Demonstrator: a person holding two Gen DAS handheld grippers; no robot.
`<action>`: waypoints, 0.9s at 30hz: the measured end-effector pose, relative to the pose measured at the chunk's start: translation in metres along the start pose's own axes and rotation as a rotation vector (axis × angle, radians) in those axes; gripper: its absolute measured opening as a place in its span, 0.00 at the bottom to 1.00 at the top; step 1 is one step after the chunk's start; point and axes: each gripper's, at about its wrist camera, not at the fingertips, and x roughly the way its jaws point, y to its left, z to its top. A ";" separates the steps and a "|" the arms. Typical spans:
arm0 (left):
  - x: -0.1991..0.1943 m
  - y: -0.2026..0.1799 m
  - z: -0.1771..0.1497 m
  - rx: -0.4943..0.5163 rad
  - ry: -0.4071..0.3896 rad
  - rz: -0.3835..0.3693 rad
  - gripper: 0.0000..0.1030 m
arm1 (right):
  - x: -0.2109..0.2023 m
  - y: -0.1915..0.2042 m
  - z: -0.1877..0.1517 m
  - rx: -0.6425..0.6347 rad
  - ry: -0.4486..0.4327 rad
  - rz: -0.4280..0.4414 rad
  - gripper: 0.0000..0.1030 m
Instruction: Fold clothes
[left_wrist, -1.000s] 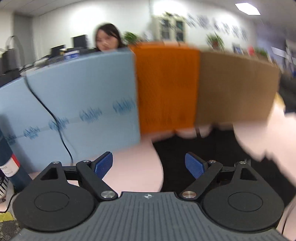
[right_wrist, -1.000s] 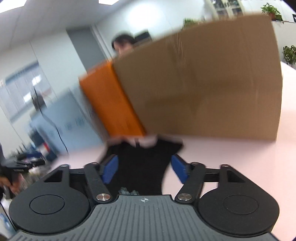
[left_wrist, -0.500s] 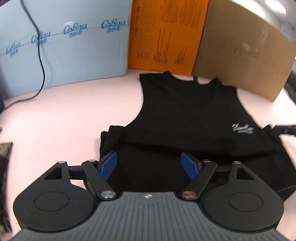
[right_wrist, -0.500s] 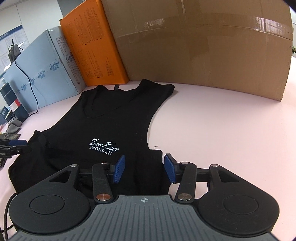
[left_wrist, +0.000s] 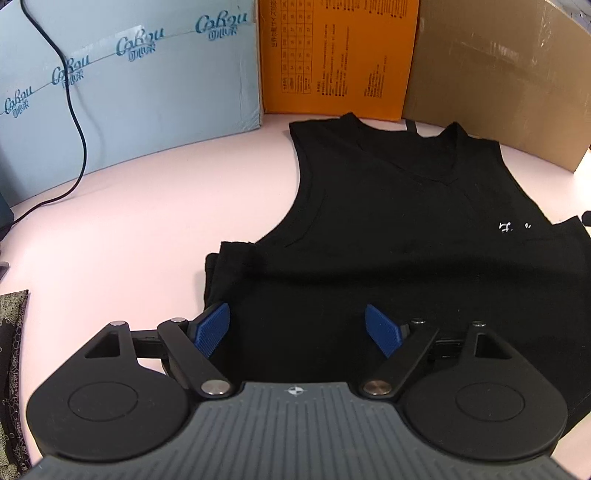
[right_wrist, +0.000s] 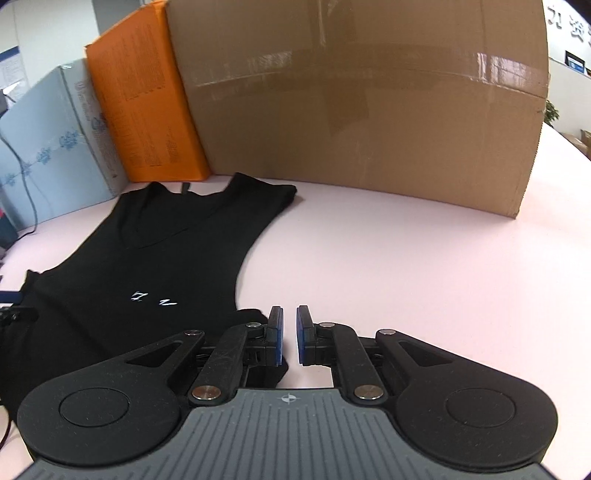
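Note:
A black sleeveless top (left_wrist: 388, 229) lies on the pink table, neckline toward the boxes, its lower part folded up over the chest print. My left gripper (left_wrist: 297, 328) is open, low over the fold's left end. In the right wrist view the top (right_wrist: 155, 258) lies to the left. My right gripper (right_wrist: 289, 332) is almost shut with a narrow gap, at the top's right edge; I see no cloth between the pads.
A light blue box (left_wrist: 129, 85), an orange box (left_wrist: 336, 55) and a brown cardboard box (right_wrist: 362, 103) stand along the back. A black cable (left_wrist: 74, 122) hangs down the blue box. Patterned fabric (left_wrist: 11, 350) lies at the far left.
Both grippers came down from looking at the boxes to low over the top. The right gripper's jaws closed to a narrow gap. More of the white print is covered by the fold.

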 end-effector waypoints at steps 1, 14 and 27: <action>-0.002 0.003 0.000 -0.003 -0.013 -0.003 0.77 | -0.003 0.000 0.000 0.003 -0.005 0.014 0.08; 0.006 0.032 0.016 -0.021 -0.063 -0.030 0.59 | -0.001 -0.003 -0.006 0.048 -0.006 0.084 0.37; 0.003 0.037 0.024 -0.075 -0.105 -0.025 0.09 | 0.001 0.008 0.005 -0.037 -0.066 0.047 0.05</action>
